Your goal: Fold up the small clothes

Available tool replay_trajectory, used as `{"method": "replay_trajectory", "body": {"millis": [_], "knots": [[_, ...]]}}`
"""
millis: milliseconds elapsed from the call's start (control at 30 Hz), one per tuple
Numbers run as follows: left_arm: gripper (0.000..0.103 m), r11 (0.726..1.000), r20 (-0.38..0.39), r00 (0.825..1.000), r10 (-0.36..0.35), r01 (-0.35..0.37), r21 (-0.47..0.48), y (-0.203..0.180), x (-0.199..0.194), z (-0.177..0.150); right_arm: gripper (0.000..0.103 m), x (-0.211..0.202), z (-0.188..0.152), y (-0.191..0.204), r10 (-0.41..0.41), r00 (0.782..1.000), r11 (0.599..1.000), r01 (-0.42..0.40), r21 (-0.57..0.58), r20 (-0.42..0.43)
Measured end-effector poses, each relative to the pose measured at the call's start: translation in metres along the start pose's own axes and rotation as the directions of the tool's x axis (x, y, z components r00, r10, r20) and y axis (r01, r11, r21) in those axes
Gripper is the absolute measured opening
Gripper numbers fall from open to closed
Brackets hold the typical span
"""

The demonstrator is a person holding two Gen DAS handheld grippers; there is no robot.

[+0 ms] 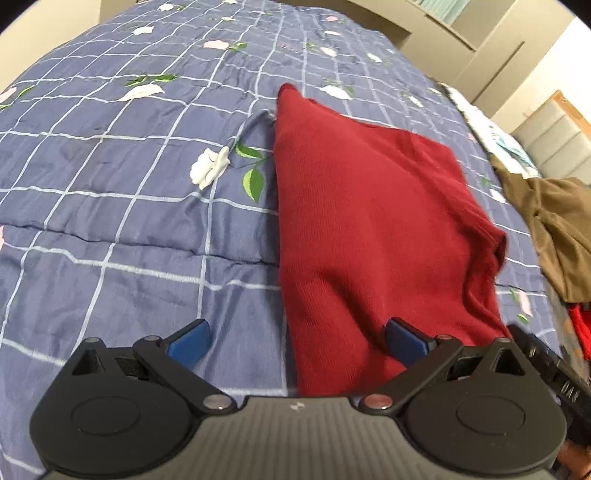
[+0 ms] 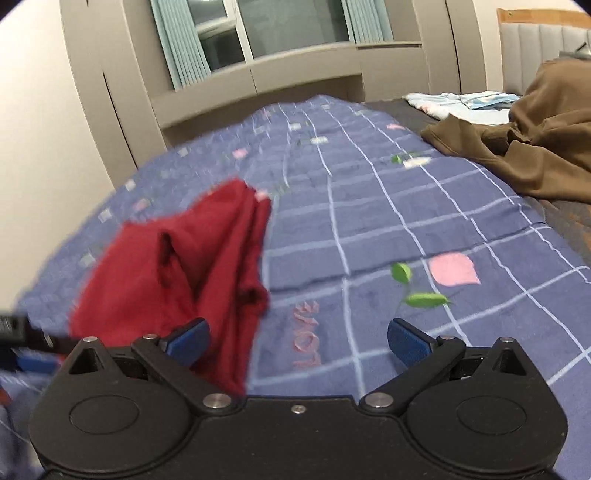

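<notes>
A dark red knit garment (image 1: 369,229) lies folded lengthwise on the blue checked bedspread (image 1: 110,184), running away from me in the left wrist view. My left gripper (image 1: 297,341) hovers open over its near end, the right blue pad (image 1: 404,341) above the cloth and the left pad over the bedspread. In the right wrist view the red garment (image 2: 184,266) lies bunched at the left, blurred. My right gripper (image 2: 297,339) is open above the bedspread (image 2: 369,229), its left pad (image 2: 186,339) at the garment's edge, nothing held.
A brown garment (image 2: 535,147) lies heaped at the right of the bed, with a pale blue cloth (image 2: 461,103) behind it. Something red (image 1: 580,328) shows at the right edge. Beige cabinets and a window (image 2: 277,29) stand beyond the bed's far end.
</notes>
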State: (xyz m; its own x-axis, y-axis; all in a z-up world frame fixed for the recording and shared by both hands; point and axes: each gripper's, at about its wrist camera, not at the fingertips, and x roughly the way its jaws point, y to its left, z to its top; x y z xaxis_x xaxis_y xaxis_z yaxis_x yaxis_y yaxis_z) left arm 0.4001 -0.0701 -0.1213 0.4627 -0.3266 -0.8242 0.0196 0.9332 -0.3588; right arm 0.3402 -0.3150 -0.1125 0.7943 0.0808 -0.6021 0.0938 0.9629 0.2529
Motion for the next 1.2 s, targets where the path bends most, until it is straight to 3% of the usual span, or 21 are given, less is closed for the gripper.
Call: {"method": "replay_trajectory", "body": {"millis": [133,300,433,700,833,1000,1200], "knots": [[0.102,0.999,-0.026,0.999,0.042,-0.041,0.019,0.007,0.004,-0.009,0.102,-0.007,0.003,0.013,0.090,0.996,0.996,-0.090,-0.004,0.009],[0.102,0.999,-0.027,0.998,0.048,-0.047,0.020,0.006,0.003,-0.009,0.102,-0.001,-0.002,0.021,0.076,0.997,0.997,-0.076,0.000,-0.010],[0.102,0.998,-0.021,0.998,0.051,-0.051,0.032,0.007,0.002,-0.012,0.102,-0.017,-0.002,0.014,0.040,0.999,0.998,-0.041,0.038,0.036],[0.102,0.997,-0.017,0.998,0.065,-0.064,0.029,0.006,0.000,-0.015,0.102,-0.018,-0.002,0.046,0.147,0.989,0.988,-0.146,-0.040,0.027],[0.102,0.998,-0.020,0.998,0.055,-0.055,0.029,0.008,-0.001,-0.015,0.102,0.001,-0.005,0.057,0.097,0.995,0.993,-0.099,-0.060,-0.026],[0.102,0.998,-0.022,0.998,0.051,-0.050,0.036,0.009,-0.001,-0.015,0.102,0.011,-0.010,0.026,0.003,0.998,0.999,0.000,0.046,-0.057],[0.102,0.998,-0.022,0.999,0.049,-0.048,0.047,0.009,-0.001,-0.016,0.102,0.001,-0.024,0.003,0.036,0.999,0.997,-0.034,0.068,-0.024]]}}
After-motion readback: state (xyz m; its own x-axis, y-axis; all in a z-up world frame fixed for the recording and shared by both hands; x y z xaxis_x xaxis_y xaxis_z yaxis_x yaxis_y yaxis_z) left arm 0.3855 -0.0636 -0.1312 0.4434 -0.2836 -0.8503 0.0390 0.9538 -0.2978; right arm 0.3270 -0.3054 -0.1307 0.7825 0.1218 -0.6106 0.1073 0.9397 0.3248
